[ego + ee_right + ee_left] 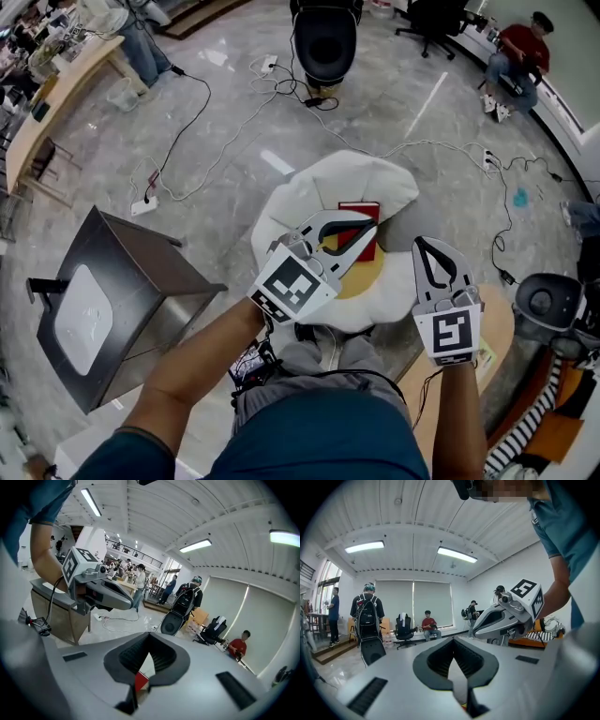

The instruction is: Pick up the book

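Observation:
A red book point(357, 212) lies flat on a white round cushion point(309, 192), over a pale yellow disc point(364, 279). In the head view my left gripper point(367, 226) is shut and empty, its tip above the book's near edge. My right gripper point(425, 247) is also shut and empty, just right of the cushion and a little nearer than the book. A red sliver of the book point(140, 681) shows below the shut jaws of the right gripper point(149, 638) in its own view. The left gripper view looks level past its shut jaws point(451, 641) at the right gripper point(506, 616).
A dark metal table point(141, 272) with a white device stands at the left. Cables point(225, 141) run over the marble floor. A black chair point(325, 42) stands beyond the cushion, a wooden table point(497, 328) and a black bin point(548, 300) at the right. People sit and stand farther off.

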The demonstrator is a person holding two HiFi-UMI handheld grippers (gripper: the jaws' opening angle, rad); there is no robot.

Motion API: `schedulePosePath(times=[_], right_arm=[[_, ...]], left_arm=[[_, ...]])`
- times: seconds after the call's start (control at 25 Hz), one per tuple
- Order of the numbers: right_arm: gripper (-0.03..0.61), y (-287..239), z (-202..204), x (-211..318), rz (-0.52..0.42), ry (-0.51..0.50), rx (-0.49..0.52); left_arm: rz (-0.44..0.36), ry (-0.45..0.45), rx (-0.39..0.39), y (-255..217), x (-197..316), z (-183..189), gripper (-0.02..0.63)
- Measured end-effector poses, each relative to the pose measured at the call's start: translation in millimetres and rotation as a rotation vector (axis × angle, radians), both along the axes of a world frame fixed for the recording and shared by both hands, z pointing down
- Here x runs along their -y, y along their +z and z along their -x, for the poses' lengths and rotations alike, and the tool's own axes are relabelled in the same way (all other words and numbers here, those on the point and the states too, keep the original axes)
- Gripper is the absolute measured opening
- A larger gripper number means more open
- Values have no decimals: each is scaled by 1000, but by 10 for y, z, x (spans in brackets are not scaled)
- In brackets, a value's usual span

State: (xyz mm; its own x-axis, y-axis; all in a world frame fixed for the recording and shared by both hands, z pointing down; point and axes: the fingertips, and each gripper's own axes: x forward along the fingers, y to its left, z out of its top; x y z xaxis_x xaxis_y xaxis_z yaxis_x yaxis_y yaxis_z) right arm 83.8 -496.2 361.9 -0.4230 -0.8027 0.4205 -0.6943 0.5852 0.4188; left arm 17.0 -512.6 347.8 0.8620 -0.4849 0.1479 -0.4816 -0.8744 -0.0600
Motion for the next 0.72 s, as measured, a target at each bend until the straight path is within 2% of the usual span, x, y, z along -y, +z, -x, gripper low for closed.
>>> schedulePosePath(times=[0.4,0.72], right_arm=[[12,558,-268,452,76,-6,21],[12,1287,-498,698,131,-19,-70]], left_arm=[[115,-46,60,637,455,-119,5],[147,-57,168,1266,639,-295,5]])
